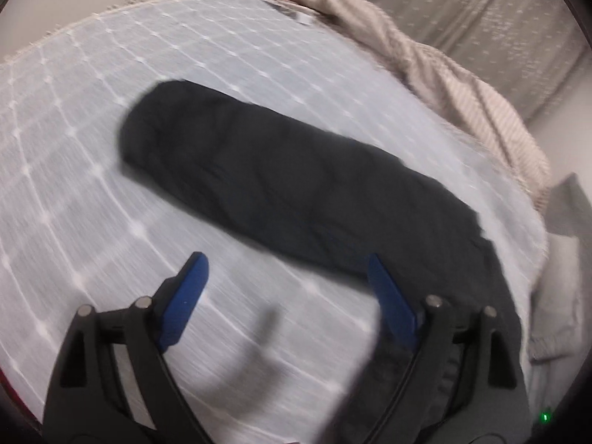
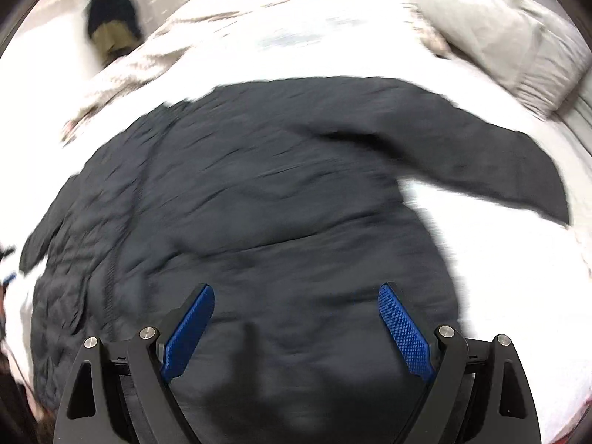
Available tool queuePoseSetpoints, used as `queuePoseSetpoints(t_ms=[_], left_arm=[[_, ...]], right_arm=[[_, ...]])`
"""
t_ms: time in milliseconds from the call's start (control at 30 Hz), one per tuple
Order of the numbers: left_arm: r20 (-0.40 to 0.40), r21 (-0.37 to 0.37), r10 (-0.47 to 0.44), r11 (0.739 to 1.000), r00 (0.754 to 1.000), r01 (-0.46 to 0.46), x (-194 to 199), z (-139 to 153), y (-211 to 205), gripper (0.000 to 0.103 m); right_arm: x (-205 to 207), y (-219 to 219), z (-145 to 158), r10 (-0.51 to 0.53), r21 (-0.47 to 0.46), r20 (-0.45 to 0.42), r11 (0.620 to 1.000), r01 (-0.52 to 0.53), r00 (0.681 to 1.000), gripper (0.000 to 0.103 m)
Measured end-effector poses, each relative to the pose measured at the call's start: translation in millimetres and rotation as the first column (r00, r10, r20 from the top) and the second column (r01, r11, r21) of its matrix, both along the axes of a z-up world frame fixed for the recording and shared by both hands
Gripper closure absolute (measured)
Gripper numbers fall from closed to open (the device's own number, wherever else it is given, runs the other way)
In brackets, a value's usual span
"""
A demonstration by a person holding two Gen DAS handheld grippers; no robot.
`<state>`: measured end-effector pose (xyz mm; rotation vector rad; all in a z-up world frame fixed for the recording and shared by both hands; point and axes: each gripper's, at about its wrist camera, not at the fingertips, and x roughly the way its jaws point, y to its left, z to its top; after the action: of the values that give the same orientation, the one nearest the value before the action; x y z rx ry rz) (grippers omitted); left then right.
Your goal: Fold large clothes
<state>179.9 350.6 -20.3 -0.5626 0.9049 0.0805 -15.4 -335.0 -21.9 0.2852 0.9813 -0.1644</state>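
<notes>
A large black garment [image 2: 259, 199] lies spread flat on a bed, one sleeve [image 2: 499, 162] stretched out to the right. In the left wrist view another long sleeve [image 1: 281, 185] of it lies across the pale blue checked sheet [image 1: 92, 140]. My left gripper [image 1: 286, 262] is open and empty, hovering over the sheet just in front of that sleeve. My right gripper [image 2: 296, 292] is open and empty, hovering over the body of the garment. Both views are blurred by motion.
A crumpled beige striped blanket [image 1: 462, 85] lies along the bed's far side. A grey pillow [image 2: 507, 33] sits at the upper right of the right wrist view. A dark and tan bundle [image 2: 111, 26] lies past the bed, at the upper left.
</notes>
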Motion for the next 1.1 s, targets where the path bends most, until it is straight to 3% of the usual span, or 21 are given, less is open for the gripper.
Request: queuePoseSetpoints(t_ms=[100, 167, 267, 367, 433, 533, 567, 600, 633, 667, 700, 733, 767, 800, 833, 867, 900, 933, 1000, 1067, 1100], left_arm=[[0.050, -0.046, -0.081, 0.995, 0.995, 0.083, -12, 2, -43, 0.012], [0.069, -0.042, -0.143, 0.988, 0.987, 0.146, -16, 2, -71, 0.011], [0.101, 0.021, -0.263, 0.965, 0.960, 0.262, -23, 3, -120, 0.007], [0.095, 0.053, -0.339, 0.941, 0.936, 0.335, -24, 2, -151, 0.005], [0.097, 0.053, -0.380, 0.925, 0.920, 0.377, -23, -1, -170, 0.004], [0.100, 0.063, -0.414, 0.910, 0.905, 0.410, -15, -8, -189, 0.003], [0.089, 0.070, -0.420, 0.907, 0.903, 0.415, -13, -13, -194, 0.003], [0.077, 0.072, -0.423, 0.905, 0.903, 0.418, -13, -18, -196, 0.003], [0.067, 0.072, -0.424, 0.905, 0.903, 0.420, -13, -22, -198, 0.003], [0.048, 0.076, -0.420, 0.906, 0.906, 0.416, -10, -29, -198, 0.003], [0.034, 0.081, -0.415, 0.908, 0.909, 0.412, -9, -35, -198, 0.003], [0.023, 0.089, -0.413, 0.908, 0.910, 0.410, -8, -40, -199, 0.003], [0.017, 0.109, -0.413, 0.906, 0.911, 0.409, -8, -44, -200, 0.003], [0.011, 0.130, -0.415, 0.903, 0.910, 0.410, -8, -46, -202, 0.003], [0.004, 0.155, -0.420, 0.897, 0.907, 0.414, -8, -48, -206, 0.002], [-0.003, 0.182, -0.430, 0.887, 0.903, 0.424, -9, -49, -210, 0.000], [-0.012, 0.208, -0.432, 0.881, 0.902, 0.425, -9, -51, -215, 0.000], [-0.024, 0.232, -0.435, 0.873, 0.900, 0.429, -9, -52, -219, 0.000], [-0.041, 0.267, -0.440, 0.861, 0.897, 0.434, -9, -54, -225, 0.000], [-0.028, 0.277, -0.441, 0.859, 0.897, 0.431, -11, -54, -225, 0.000], [-0.019, 0.277, -0.444, 0.859, 0.896, 0.431, -14, -54, -221, 0.000]], right_arm=[[-5, -60, 3, -0.136, 0.024, 0.009, 0.991, 0.135, 0.991, 0.011], [-10, -112, -1, -0.264, 0.021, 0.006, 0.964, 0.263, 0.965, 0.011], [-20, -198, -13, -0.484, 0.008, -0.022, 0.875, 0.484, 0.875, 0.011], [-24, -258, -29, -0.608, 0.042, -0.037, 0.792, 0.609, 0.793, 0.015], [-23, -282, -39, -0.641, 0.076, -0.042, 0.762, 0.643, 0.766, 0.021], [-17, -305, -57, -0.650, 0.237, -0.037, 0.732, 0.639, 0.759, 0.024], [-14, -306, -57, -0.654, 0.240, -0.024, 0.731, 0.639, 0.756, 0.028], [-10, -308, -57, -0.718, 0.212, 0.000, 0.680, 0.702, 0.696, 0.041], [-4, -311, -57, -0.699, 0.146, -0.002, 0.708, 0.691, 0.716, 0.050], [2, -312, -57, -0.688, 0.054, -0.025, 0.723, 0.688, 0.725, 0.066], [7, -317, -55, -0.709, -0.098, -0.068, 0.705, 0.703, 0.702, 0.066], [8, -320, -53, -0.740, -0.164, -0.081, 0.671, 0.724, 0.668, 0.065], [7, -323, -47, -0.791, -0.220, -0.083, 0.608, 0.762, 0.607, 0.065], [9, -322, -40, -0.820, -0.249, -0.069, 0.566, 0.786, 0.568, 0.065], [11, -317, -31, -0.834, -0.263, -0.037, 0.540, 0.800, 0.551, 0.063], [16, -307, -20, -0.833, -0.267, 0.021, 0.528, 0.806, 0.553, 0.052], [20, -298, -13, -0.825, -0.270, 0.060, 0.529, 0.805, 0.562, 0.032], [30, -283, -3, -0.800, -0.271, 0.117, 0.544, 0.794, 0.588, 0.023], [52, -243, 11, -0.707, -0.265, 0.214, 0.622, 0.737, 0.674, 0.017], [89, -197, 15, -0.553, -0.224, 0.231, 0.771, 0.597, 0.801, 0.017], [102, -184, 13, -0.499, -0.194, 0.224, 0.819, 0.540, 0.837, 0.017]])
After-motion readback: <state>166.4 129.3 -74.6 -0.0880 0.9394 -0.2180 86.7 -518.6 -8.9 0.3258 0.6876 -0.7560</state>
